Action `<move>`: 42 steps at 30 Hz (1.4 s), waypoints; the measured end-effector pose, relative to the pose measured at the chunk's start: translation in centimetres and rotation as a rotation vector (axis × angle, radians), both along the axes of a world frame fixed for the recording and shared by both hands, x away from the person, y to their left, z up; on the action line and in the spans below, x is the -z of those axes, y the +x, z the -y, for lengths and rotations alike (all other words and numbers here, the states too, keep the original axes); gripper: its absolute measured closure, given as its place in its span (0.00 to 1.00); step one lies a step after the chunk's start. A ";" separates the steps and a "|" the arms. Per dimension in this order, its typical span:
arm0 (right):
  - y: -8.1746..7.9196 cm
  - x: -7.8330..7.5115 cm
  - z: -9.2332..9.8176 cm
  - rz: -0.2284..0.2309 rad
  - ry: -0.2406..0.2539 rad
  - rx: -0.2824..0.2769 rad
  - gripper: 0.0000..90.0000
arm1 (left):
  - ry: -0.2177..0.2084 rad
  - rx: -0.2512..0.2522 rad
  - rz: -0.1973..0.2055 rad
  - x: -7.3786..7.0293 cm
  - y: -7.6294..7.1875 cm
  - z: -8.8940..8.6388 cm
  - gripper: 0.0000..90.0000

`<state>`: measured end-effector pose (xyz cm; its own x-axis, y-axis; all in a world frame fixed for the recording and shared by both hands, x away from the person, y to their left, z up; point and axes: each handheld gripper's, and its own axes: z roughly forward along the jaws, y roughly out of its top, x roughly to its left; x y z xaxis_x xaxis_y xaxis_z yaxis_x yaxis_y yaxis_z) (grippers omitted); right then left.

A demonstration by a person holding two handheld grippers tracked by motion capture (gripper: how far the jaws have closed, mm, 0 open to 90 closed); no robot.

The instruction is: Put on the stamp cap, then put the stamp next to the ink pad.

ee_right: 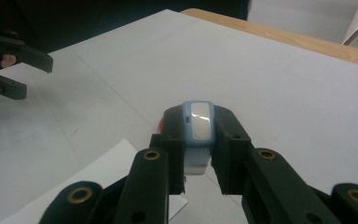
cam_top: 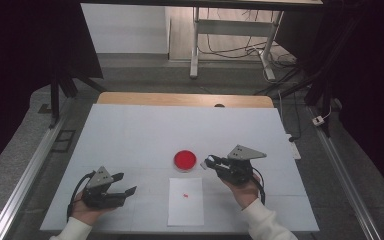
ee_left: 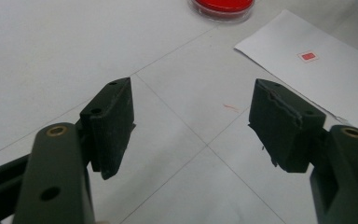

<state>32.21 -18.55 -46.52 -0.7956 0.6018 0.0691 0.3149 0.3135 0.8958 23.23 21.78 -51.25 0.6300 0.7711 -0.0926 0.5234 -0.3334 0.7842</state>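
Note:
My right gripper (cam_top: 209, 162) is shut on a small white object with a light-blue rim (ee_right: 198, 131), held just above the table beside a red round dish (cam_top: 185, 160). In the right gripper view the dish (ee_right: 161, 125) peeks out from behind the left jaw. A white paper sheet (cam_top: 185, 207) with a small red mark (cam_top: 185, 195) lies in front of the dish. At the near left, my left gripper (cam_top: 126, 183) is open with nothing between its jaws. In its own view the left gripper (ee_left: 196, 116) points toward the dish (ee_left: 223, 7) and the paper (ee_left: 335, 79).
The table (cam_top: 130, 135) has a white cover, with a wooden edge (cam_top: 185, 99) at the far side. Beyond it stand a metal frame (cam_top: 230, 35) and loose cables on the floor. Rails run along both table sides.

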 end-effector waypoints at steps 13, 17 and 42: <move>1.4 -0.3 -0.4 0.012 -0.025 0.019 0.84 | 0.003 -0.001 -0.001 0.0 0.1 0.1 0.35; 2.1 -0.3 -0.7 0.002 -0.039 0.024 0.84 | 0.005 0.001 -0.002 0.0 0.2 0.2 0.35; 7.0 1.6 -2.8 -0.101 -0.206 0.062 0.84 | 0.012 0.005 -0.012 0.2 0.3 0.3 0.34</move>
<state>39.19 -15.73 -48.12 -0.7518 0.6592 0.0169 0.4239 0.4636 0.7781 23.53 21.49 -51.48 0.6326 0.7691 -0.0912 0.5314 -0.3453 0.7735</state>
